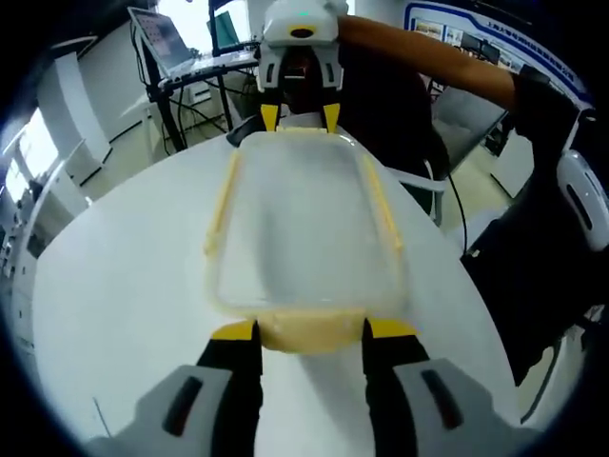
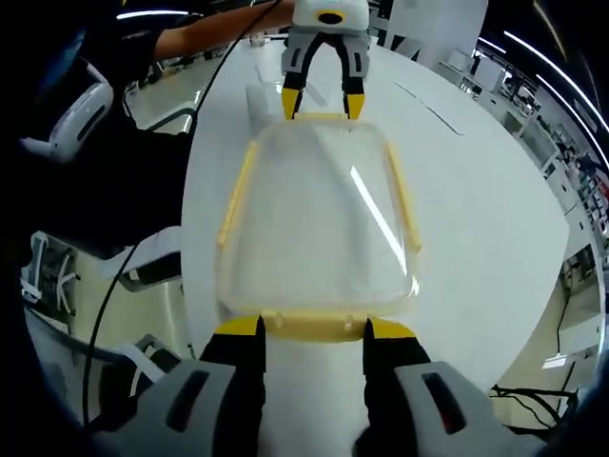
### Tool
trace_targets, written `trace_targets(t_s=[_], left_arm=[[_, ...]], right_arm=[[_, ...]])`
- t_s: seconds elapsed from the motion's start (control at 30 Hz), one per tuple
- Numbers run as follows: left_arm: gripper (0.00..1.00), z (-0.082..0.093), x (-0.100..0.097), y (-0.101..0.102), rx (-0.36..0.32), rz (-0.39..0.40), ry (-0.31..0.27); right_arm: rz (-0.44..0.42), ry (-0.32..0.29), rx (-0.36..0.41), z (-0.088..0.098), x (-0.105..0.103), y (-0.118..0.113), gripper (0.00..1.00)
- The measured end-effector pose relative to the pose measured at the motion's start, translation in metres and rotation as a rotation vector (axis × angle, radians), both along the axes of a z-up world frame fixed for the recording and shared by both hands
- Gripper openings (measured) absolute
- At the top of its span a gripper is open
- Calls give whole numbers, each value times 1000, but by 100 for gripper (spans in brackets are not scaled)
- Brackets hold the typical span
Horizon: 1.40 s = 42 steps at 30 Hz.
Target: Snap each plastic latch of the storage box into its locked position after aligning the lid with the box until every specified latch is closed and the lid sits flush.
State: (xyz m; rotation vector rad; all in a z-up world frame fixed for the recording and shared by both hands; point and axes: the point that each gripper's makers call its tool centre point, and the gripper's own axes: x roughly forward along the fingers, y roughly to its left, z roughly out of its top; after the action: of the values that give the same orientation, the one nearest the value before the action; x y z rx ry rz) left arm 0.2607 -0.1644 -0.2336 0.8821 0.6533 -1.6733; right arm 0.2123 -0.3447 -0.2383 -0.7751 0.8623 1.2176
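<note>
A clear storage box (image 1: 300, 224) with its see-through lid on lies lengthwise on the round white table (image 1: 124, 286). Yellow latches run along both long sides (image 1: 222, 205) (image 1: 383, 205). My left gripper (image 1: 311, 331) stands open at the near short end, its yellow-tipped jaws either side of the yellow end latch (image 1: 309, 335). My right gripper (image 1: 299, 116) faces it at the far end, also open. In the right gripper view the same box (image 2: 319, 219) lies ahead. My right gripper (image 2: 314, 328) flanks its end latch (image 2: 312, 327), and my left gripper (image 2: 324, 98) is at the far end.
A person in dark clothes (image 1: 561, 248) stands at the table's edge, one arm (image 1: 428, 57) reaching over. A laptop on a stand (image 1: 176, 48) and a chair (image 1: 471, 124) lie beyond the table. Bare white tabletop (image 2: 476, 190) surrounds the box.
</note>
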Motion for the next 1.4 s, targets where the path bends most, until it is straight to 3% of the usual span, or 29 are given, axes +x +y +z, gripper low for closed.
trace_targets(t_s=[0.77, 1.03, 1.4], left_arm=[[40, 16, -13, 81, -5, 136, -10], [39, 20, -16, 98, -12, 157, -12], [39, 30, -23, 140, -39, 216, -6]], right_arm=[[127, -33, -8, 13, 22, 76, 39], [153, -40, -7, 16, 22, 92, 39], [217, -52, -25, 28, 28, 133, 39]])
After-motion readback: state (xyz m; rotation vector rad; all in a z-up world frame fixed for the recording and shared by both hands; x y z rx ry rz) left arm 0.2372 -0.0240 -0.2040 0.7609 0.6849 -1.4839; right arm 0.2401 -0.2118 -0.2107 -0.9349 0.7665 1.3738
